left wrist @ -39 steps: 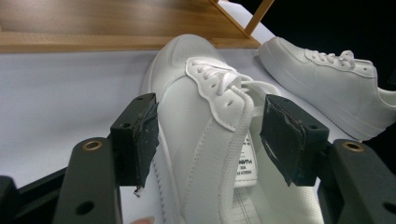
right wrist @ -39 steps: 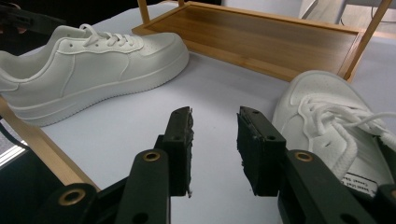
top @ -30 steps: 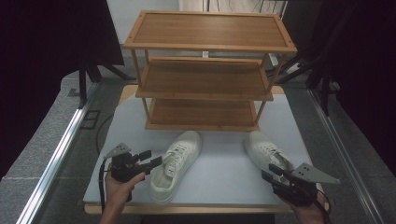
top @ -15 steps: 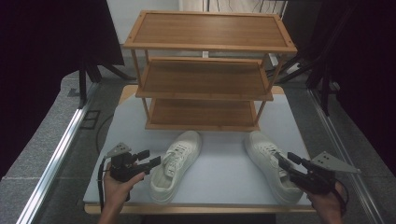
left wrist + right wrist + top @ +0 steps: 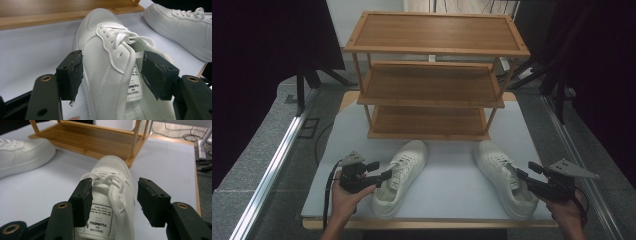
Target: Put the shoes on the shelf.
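The right hand-held gripper (image 5: 523, 173) has slid rightward off the right white sneaker (image 5: 503, 176) at the near right of the tabletop (image 5: 447, 172); its jaws have just been opening and now stand wide astride the collar, pressing nothing. The left hand-held gripper (image 5: 382, 170) straddles the left white sneaker's (image 5: 399, 176) collar, open. Both grasps likely come next, before the wooden shoe rack (image 5: 432, 75)

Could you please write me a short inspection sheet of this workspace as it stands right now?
Surface: pale grey tabletop.
Job's things: two white lace-up sneakers, left sneaker and right sneaker, before the three-tier wooden shoe rack.
Clutter: nothing seen.
Grippers: left hand-held gripper open astride the left sneaker's collar; right hand-held gripper, jaws just opening, straddles the right sneaker's side wall.
Cables: black cable trailing from the left hand-held gripper.
Surroundings: grey floor, dark stands.
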Action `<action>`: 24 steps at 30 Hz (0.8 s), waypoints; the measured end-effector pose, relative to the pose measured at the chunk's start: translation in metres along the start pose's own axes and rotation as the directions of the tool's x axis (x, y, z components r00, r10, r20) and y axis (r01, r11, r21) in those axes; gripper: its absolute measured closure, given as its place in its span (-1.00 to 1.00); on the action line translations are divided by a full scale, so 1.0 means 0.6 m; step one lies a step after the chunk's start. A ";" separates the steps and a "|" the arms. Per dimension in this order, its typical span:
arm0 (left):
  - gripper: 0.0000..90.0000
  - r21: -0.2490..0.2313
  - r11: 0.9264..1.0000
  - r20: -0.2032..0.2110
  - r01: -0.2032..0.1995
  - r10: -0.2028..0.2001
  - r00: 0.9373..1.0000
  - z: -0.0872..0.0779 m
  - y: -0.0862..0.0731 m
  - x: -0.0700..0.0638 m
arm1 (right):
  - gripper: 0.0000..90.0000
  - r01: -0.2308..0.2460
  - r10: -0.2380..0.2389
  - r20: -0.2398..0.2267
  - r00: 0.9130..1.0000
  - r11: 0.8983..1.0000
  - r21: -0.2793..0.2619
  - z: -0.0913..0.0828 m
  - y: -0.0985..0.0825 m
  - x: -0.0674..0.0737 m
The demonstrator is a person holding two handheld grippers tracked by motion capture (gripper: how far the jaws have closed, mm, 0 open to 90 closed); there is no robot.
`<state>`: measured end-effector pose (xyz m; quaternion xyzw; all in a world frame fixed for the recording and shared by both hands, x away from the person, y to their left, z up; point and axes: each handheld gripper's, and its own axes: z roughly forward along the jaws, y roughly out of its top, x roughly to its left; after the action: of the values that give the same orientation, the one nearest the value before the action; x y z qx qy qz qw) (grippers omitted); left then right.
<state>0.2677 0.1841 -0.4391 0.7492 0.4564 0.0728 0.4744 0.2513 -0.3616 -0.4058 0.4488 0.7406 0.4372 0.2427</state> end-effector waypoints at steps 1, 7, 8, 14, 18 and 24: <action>-0.24 0.002 1.000 -0.001 0.001 -0.001 1.000 0.003 0.000 0.000 | -0.01 0.000 0.000 0.000 1.000 1.000 0.000 0.000 0.000 0.000; -0.23 0.031 0.999 -0.022 -0.015 0.016 1.000 0.019 0.001 -0.002 | -0.01 -0.001 0.002 -0.018 1.000 0.999 0.049 0.028 -0.008 -0.008; -0.22 0.038 0.999 -0.029 -0.016 0.017 0.999 0.022 0.001 -0.002 | -0.01 0.003 -0.001 -0.021 1.000 0.998 0.062 0.034 -0.009 -0.008; -0.06 0.078 0.997 -0.068 -0.029 0.035 0.997 0.040 0.000 -0.002 | 0.14 0.008 -0.007 -0.014 1.000 0.992 0.126 0.071 -0.016 -0.017; 0.06 0.086 0.996 -0.066 -0.020 0.025 0.998 0.052 0.000 0.000 | 0.25 -0.007 0.008 -0.010 1.000 0.990 0.142 0.083 -0.022 -0.027; 0.27 0.084 0.996 -0.056 -0.018 0.023 0.998 0.058 0.003 0.001 | 0.33 0.001 0.003 -0.023 1.000 0.987 0.159 0.090 -0.023 -0.031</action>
<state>0.2882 0.1619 -0.4570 0.7707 0.4645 0.0798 0.4288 0.2948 -0.3576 -0.4453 0.4622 0.7756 0.3819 0.1973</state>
